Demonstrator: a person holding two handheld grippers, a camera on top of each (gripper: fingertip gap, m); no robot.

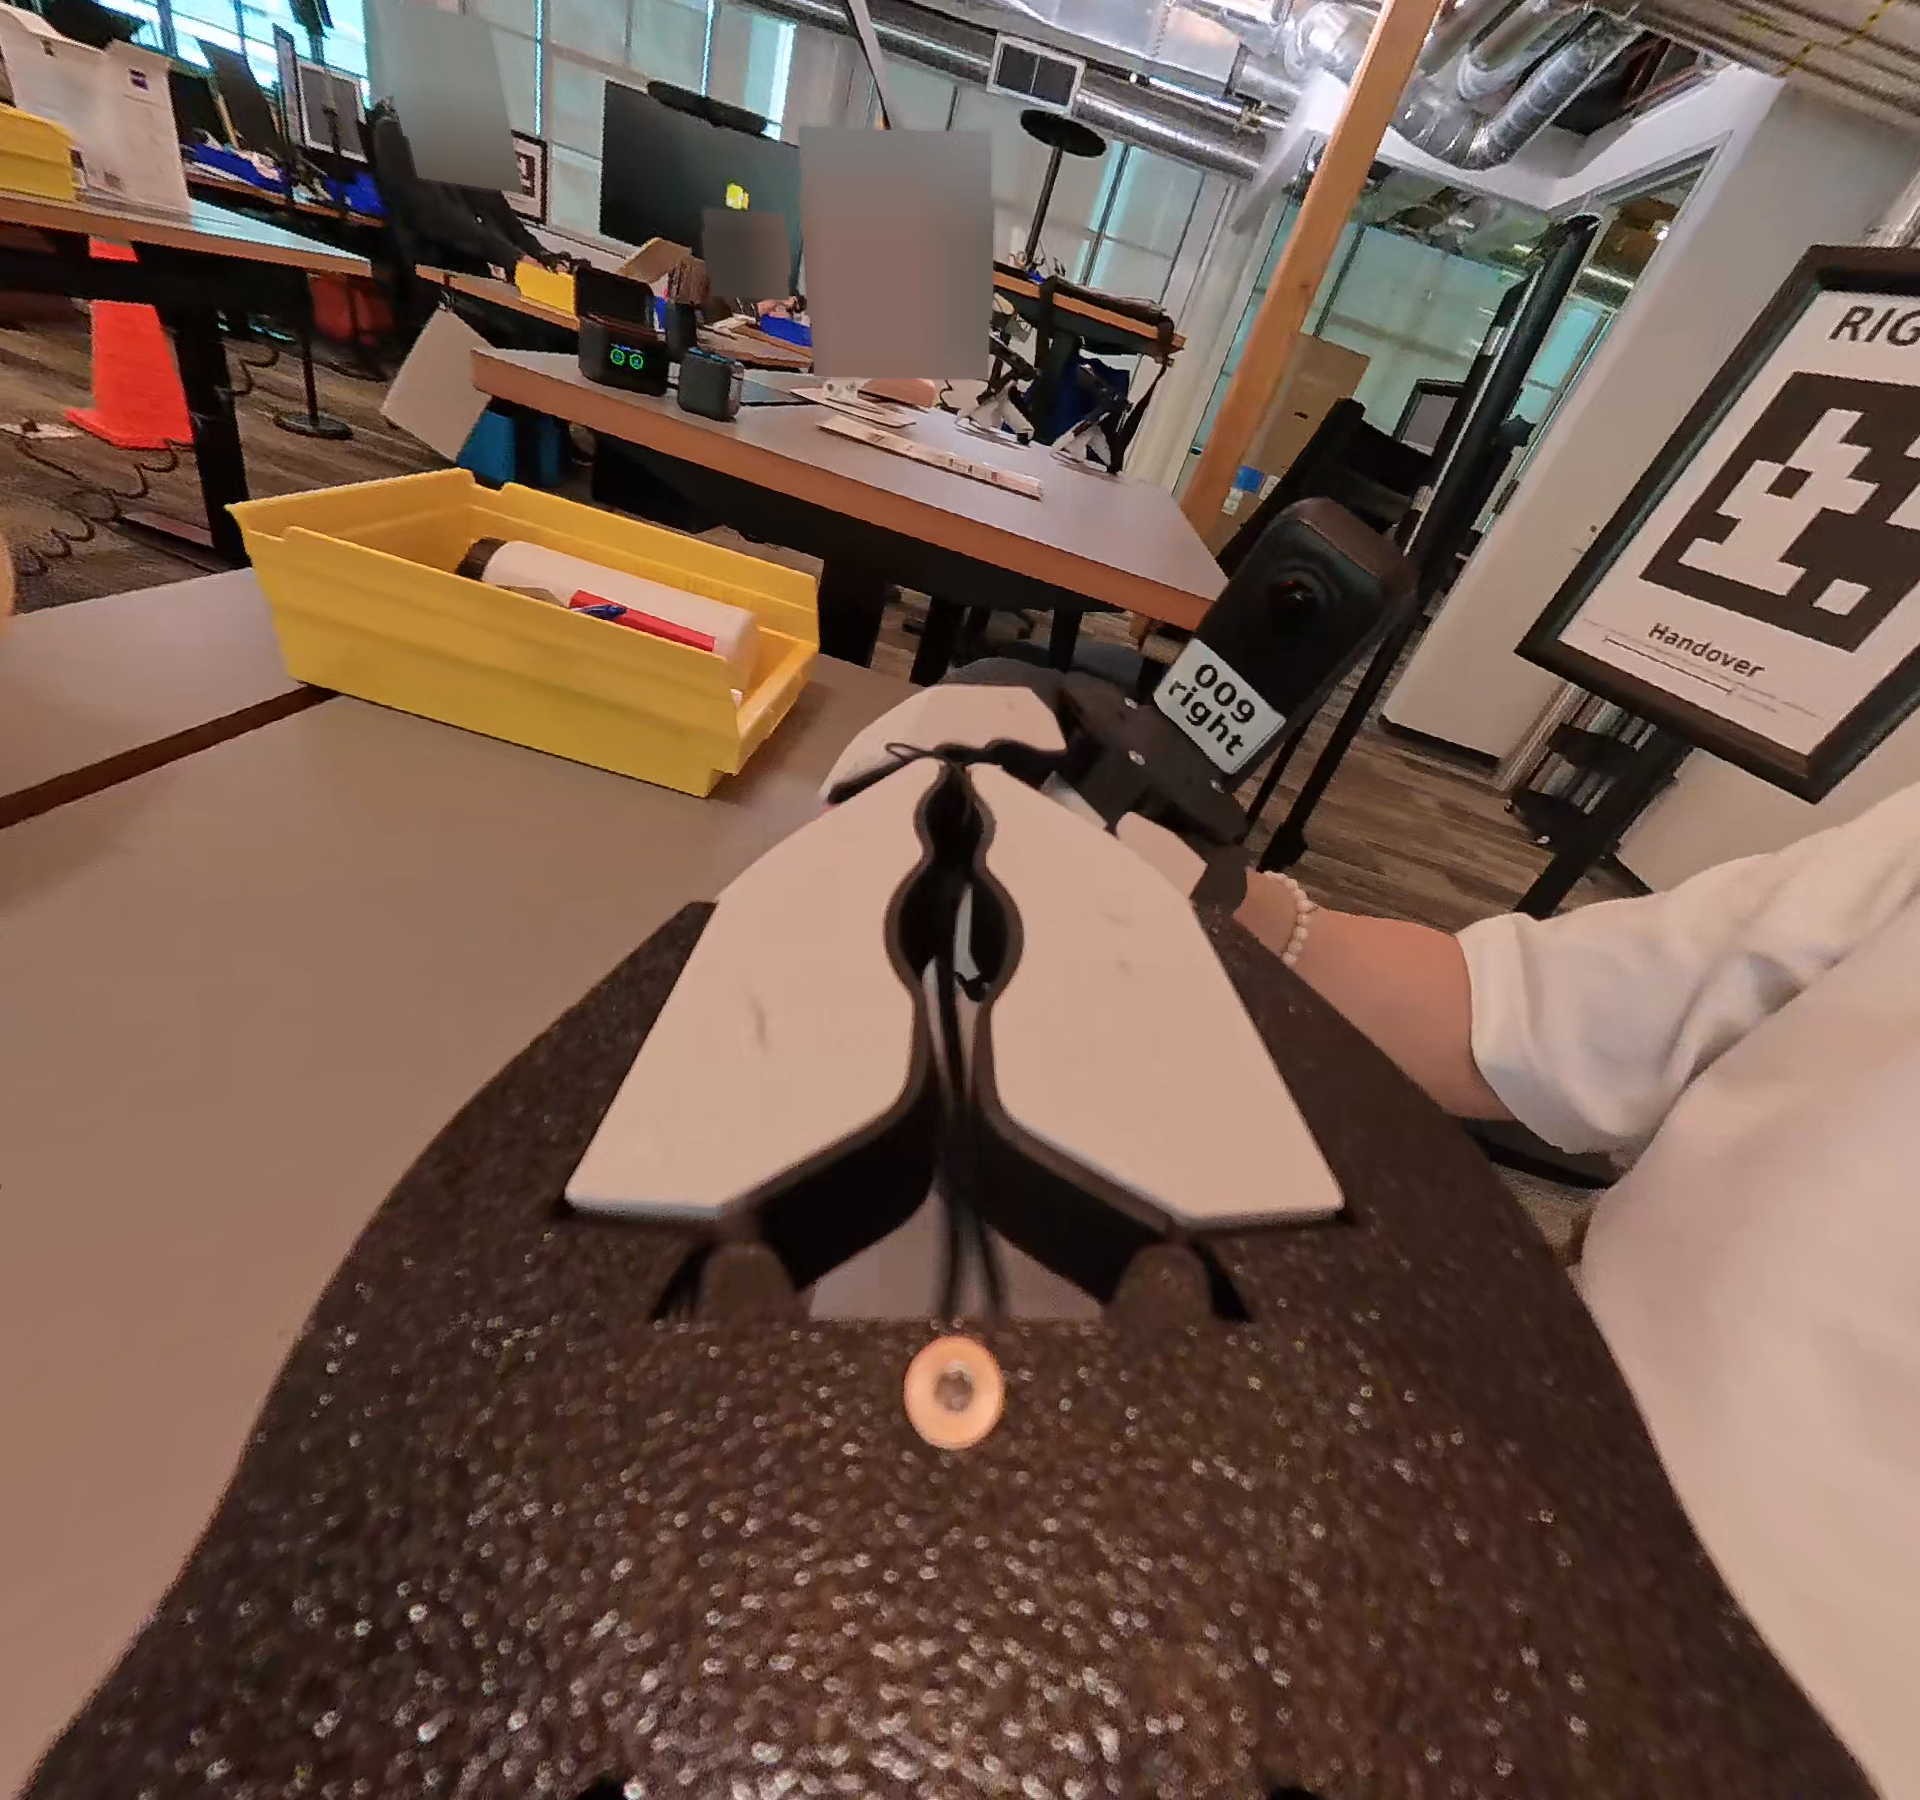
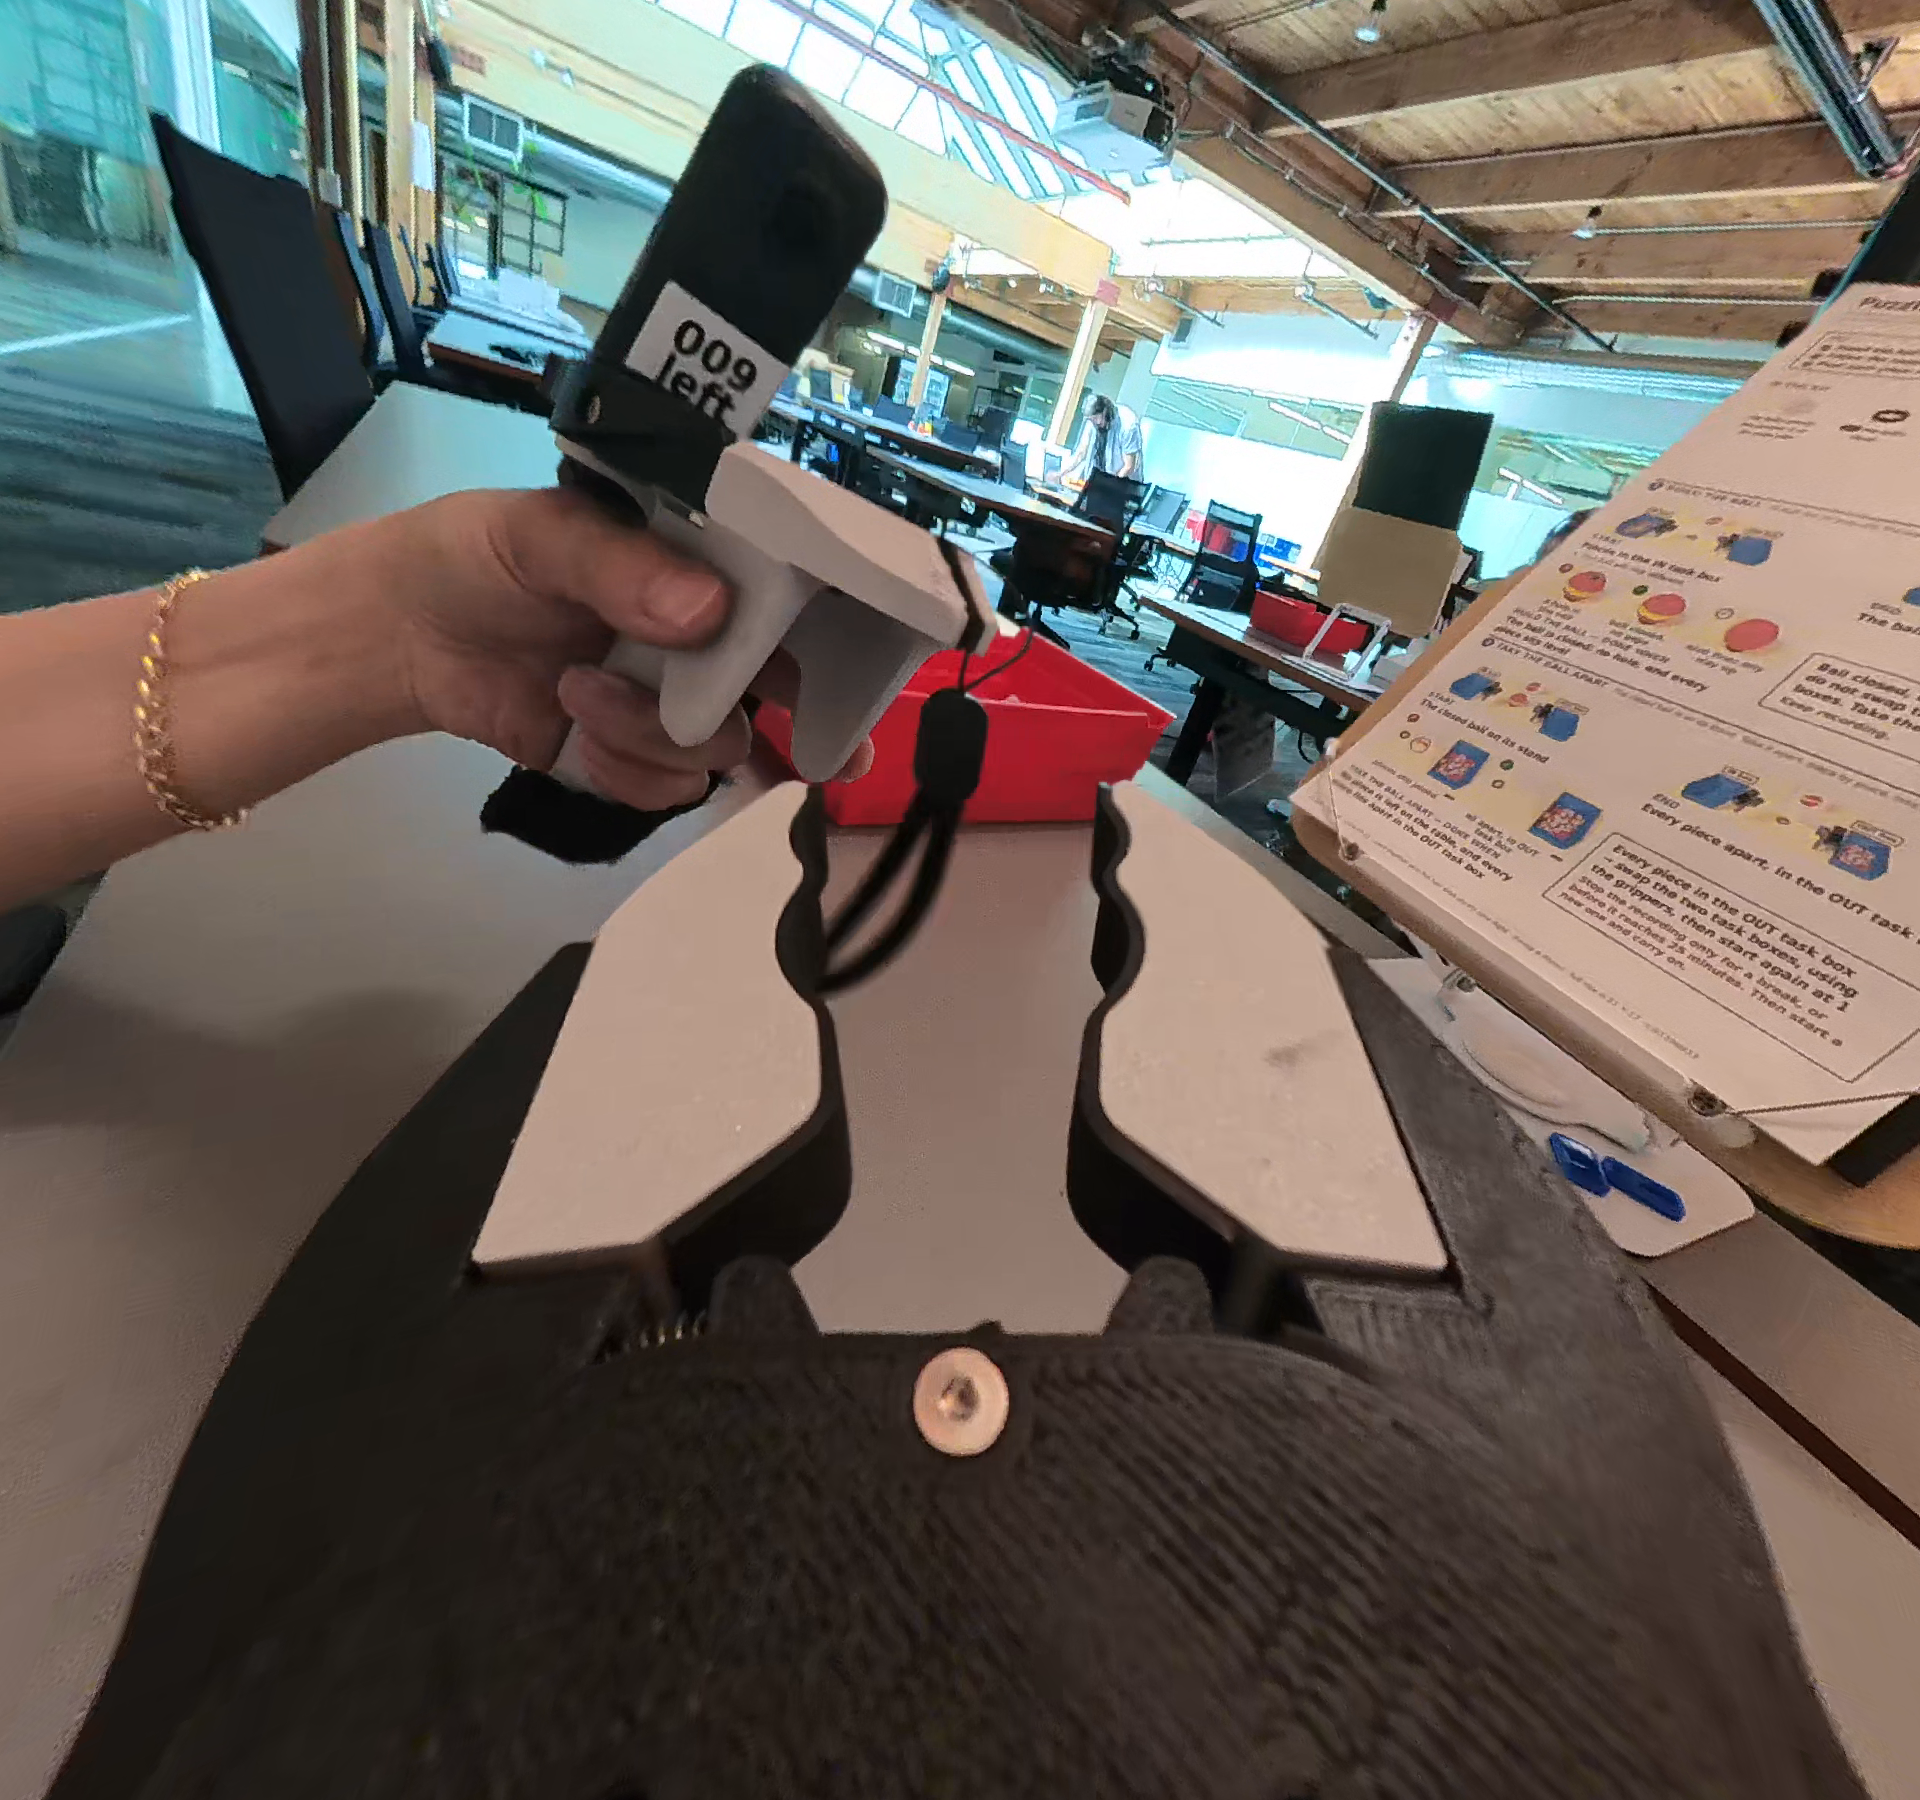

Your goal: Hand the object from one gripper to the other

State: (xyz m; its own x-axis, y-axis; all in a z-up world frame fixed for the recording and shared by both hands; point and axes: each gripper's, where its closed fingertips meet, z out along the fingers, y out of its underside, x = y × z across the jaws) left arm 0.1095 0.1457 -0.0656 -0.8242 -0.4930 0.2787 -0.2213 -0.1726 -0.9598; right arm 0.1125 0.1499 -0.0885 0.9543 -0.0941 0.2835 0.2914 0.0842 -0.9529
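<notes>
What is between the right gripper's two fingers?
In the right wrist view, the black cord, held by the left gripper, hangs into the gap of the open right gripper, over bare table.

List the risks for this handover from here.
1. The left gripper pinches only the thin end of the black strap, so the strap could slip out.
2. The strap's loop dangles loosely between the open fingers of the right gripper, so closing may miss the cord or catch only part of it.
3. The two grippers are close together and may bump.
</notes>
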